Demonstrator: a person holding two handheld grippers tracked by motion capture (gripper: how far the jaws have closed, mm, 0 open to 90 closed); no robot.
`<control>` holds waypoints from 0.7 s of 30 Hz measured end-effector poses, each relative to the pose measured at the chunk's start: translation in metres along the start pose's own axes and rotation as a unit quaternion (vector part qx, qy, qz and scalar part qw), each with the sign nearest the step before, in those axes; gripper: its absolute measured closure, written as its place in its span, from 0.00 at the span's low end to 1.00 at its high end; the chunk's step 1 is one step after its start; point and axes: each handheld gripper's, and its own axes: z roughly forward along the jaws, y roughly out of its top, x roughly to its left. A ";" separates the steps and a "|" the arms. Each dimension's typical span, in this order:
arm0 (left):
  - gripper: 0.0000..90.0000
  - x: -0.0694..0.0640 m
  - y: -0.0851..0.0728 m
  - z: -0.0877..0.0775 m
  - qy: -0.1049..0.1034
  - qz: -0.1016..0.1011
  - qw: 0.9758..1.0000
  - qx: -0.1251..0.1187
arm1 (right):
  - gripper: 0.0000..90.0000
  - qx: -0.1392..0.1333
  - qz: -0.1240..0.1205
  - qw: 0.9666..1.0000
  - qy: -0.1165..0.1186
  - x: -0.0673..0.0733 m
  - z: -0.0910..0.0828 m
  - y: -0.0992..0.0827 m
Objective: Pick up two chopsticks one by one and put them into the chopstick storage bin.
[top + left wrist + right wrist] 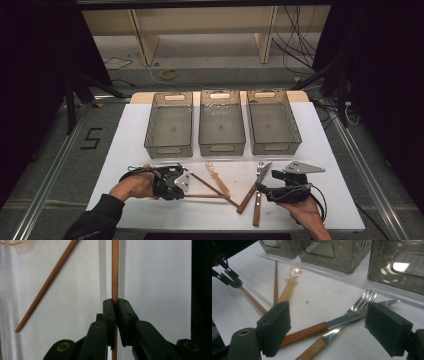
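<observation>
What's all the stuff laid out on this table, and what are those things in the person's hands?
bins: three, clear grey, side by side at the table's far edge
chopsticks: two, brown wood, near front left; one is clamped in the left gripper
spoon: one, clear amber, centre
fork: one, steel with wooden handle, front right
knife: one, steel with wooden handle, crossing the fork
table: one, white
left gripper: black, shut on a chopstick
right gripper: black, jaws wide over fork and knife

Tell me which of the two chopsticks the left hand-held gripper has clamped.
The chopstick lying level along the table's near side; the other chopstick lies slanted and free.
</observation>
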 end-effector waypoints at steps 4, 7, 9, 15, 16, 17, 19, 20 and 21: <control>0.94 0.004 -0.004 -0.011 0.026 -0.039 0.998 -0.029 | 0.24 -0.003 0.001 1.000 -0.001 0.000 0.000 0.000; 0.94 0.007 -0.005 -0.020 0.039 -0.069 0.996 -0.049 | 0.24 -0.003 0.002 1.000 0.000 0.000 0.000 0.000; 0.94 0.009 -0.005 -0.025 0.056 -0.093 0.992 -0.071 | 0.24 -0.003 0.004 1.000 0.000 -0.001 0.000 0.000; 0.94 0.023 -0.006 -0.043 0.084 -0.167 0.975 -0.123 | 0.24 -0.003 0.006 1.000 -0.001 -0.001 -0.001 0.000; 0.94 0.025 -0.006 -0.046 0.089 -0.174 0.972 -0.127 | 0.24 -0.004 0.005 1.000 -0.001 -0.001 -0.001 0.000; 0.94 0.028 -0.006 -0.049 0.093 -0.188 0.969 -0.132 | 0.24 -0.004 0.005 1.000 -0.001 -0.001 -0.001 0.000; 0.94 0.035 -0.007 -0.055 0.101 -0.209 0.962 -0.144 | 0.24 -0.004 0.006 1.000 -0.001 -0.002 -0.001 0.000; 0.94 0.038 -0.007 -0.057 0.104 -0.218 0.959 -0.147 | 0.24 -0.005 0.007 1.000 -0.001 -0.002 -0.001 0.000; 0.94 0.041 -0.007 -0.060 0.108 -0.224 0.957 -0.148 | 0.24 -0.005 0.007 1.000 -0.001 -0.002 -0.001 0.000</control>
